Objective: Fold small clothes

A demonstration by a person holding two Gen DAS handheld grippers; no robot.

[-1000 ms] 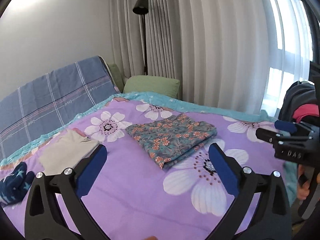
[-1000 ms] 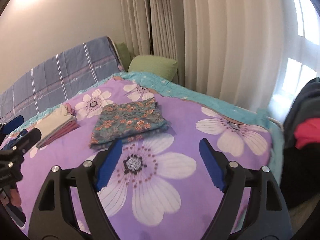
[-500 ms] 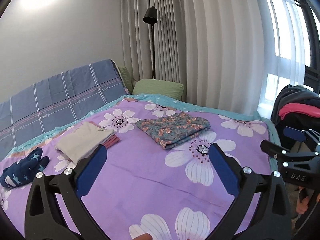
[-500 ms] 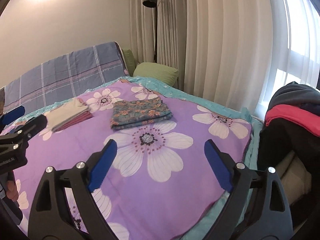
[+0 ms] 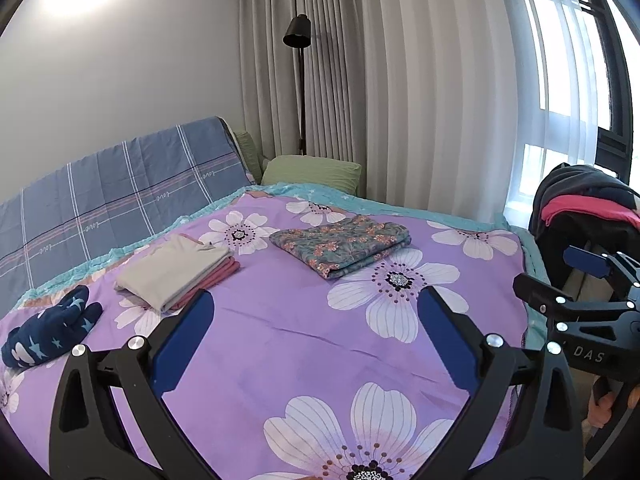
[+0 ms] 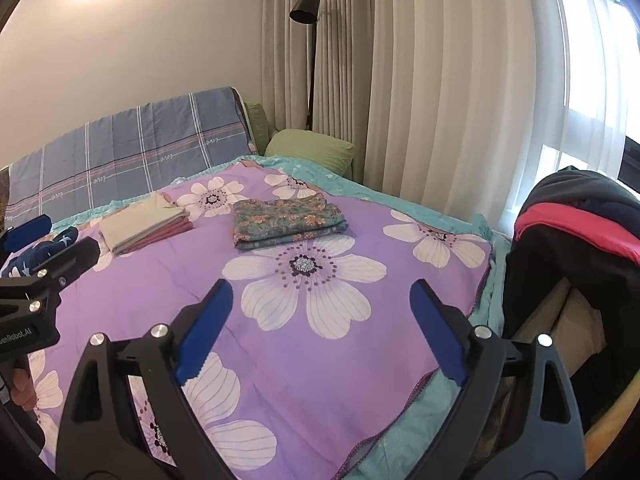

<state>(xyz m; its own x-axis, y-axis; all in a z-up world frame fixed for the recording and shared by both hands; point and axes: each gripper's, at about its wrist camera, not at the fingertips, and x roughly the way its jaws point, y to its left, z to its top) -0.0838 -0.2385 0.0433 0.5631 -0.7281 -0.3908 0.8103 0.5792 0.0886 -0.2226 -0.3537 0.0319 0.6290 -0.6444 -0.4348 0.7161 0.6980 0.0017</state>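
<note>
left wrist: both grippers [image 5: 316, 344] [image 6: 320, 328] wide apart, empty | floral garment [image 5: 340, 242] folded on bedspread [image 5: 280, 340]

Bed [image 5: 280, 344] – curtains [image 5: 400, 100] – floor lamp [image 5: 298, 36]

Both hand-held grippers drawn back from the bed

The left hand-held gripper [image 5: 314, 328] and the right hand-held gripper [image 6: 320, 320] have been pulled away from the folded floral garment [image 5: 342, 242], which is now seen farther off, with more of the purple bedspread [image 5: 280, 340] taken in. The right jaws have just been opened wider, with nothing between them. The dark clothes pile [image 6: 576, 224] has been brought further into view.
</note>
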